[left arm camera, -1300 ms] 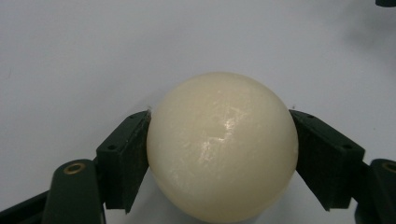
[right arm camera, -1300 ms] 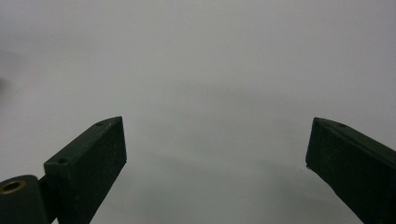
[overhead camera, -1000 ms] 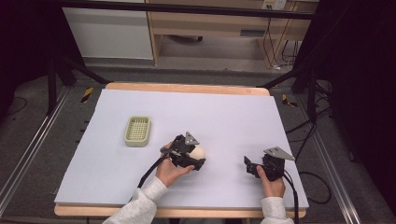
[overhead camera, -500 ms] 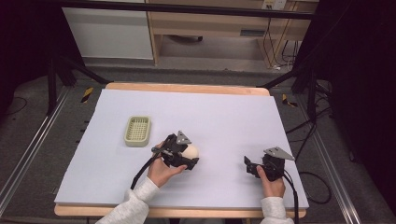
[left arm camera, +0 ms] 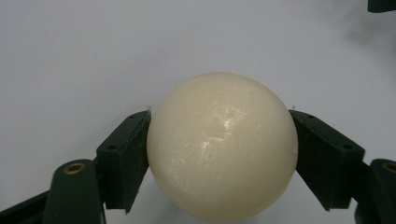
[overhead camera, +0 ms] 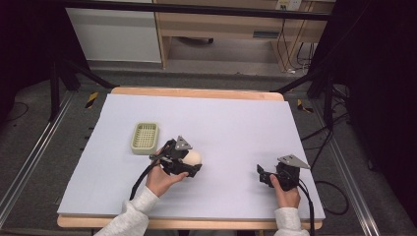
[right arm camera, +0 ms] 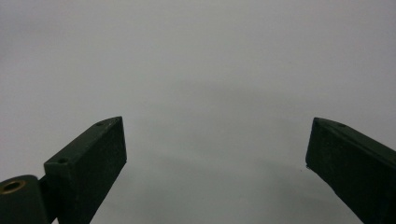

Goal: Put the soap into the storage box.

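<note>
A cream-coloured ball (overhead camera: 192,158) (left arm camera: 222,147) is clamped between the two black jaws of my left gripper (overhead camera: 192,164) (left arm camera: 219,158), near the middle of the white table top (overhead camera: 221,123). Both jaws press against the ball's sides. To its left a small pale green basket (overhead camera: 145,137) lies on the table with nothing in it that I can see. My right gripper (overhead camera: 260,175) (right arm camera: 217,154) rests low at the front right, jaws wide apart over bare table.
A wooden rim (overhead camera: 196,92) runs round the table top. Metal rails (overhead camera: 29,162) flank the table on the floor, and cables (overhead camera: 319,187) trail at the right. Shelving stands beyond the far edge.
My left gripper with the ball has shifted left, toward the green basket. The right gripper has stayed where it was.
</note>
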A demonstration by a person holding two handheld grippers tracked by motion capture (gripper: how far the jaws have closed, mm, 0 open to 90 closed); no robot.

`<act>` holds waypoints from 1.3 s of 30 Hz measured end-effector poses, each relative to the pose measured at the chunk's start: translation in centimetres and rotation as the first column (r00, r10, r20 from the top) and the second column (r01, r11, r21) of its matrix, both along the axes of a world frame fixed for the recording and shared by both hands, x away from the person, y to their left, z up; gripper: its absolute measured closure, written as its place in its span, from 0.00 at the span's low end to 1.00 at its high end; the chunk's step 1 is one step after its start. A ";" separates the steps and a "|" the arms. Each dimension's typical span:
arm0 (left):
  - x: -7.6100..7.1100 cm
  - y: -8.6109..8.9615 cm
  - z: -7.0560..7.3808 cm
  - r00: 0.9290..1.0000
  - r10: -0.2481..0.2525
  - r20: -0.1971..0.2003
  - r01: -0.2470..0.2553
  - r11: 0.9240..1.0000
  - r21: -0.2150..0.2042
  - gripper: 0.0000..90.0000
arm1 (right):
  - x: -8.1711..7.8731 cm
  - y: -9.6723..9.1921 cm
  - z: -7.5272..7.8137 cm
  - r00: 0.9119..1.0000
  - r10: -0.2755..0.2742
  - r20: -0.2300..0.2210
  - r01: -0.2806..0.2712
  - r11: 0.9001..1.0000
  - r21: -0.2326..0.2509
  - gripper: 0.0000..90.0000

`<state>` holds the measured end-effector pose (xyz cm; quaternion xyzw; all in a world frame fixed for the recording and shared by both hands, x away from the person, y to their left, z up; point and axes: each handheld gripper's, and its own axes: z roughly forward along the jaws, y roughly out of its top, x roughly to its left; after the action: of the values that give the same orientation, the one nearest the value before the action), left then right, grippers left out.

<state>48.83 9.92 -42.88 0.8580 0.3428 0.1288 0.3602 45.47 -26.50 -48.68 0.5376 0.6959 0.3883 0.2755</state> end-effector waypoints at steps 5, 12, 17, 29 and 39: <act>0.2 1.0 0.4 1.000 0.017 0.006 -0.017 1.000 -0.004 0.27 | 0.0 0.0 0.0 1.000 0.000 0.001 0.000 1.000 -0.001 0.06; 0.5 2.7 0.7 0.999 0.047 0.016 -0.047 0.999 -0.012 0.27 | 0.0 0.0 0.0 1.000 0.001 -0.002 -0.001 1.000 0.000 0.06; 0.6 3.9 0.8 0.997 0.070 0.016 -0.069 0.997 -0.023 0.27 | 0.0 0.0 0.0 1.000 0.003 -0.001 -0.003 1.000 -0.005 0.06; 1.1 6.0 1.3 0.994 0.104 0.028 -0.103 0.994 -0.035 0.27 | 0.1 0.0 0.0 1.000 0.002 -0.004 -0.002 1.000 -0.003 0.06; 1.6 8.1 1.7 0.988 0.153 0.032 -0.151 0.987 -0.055 0.27 | 0.1 0.0 0.0 1.000 0.004 -0.006 -0.004 1.000 -0.004 0.06</act>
<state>50.42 18.03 -41.14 0.8173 0.4039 0.1622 0.3777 45.57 -26.47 -48.72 0.5368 0.6985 0.3859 0.2740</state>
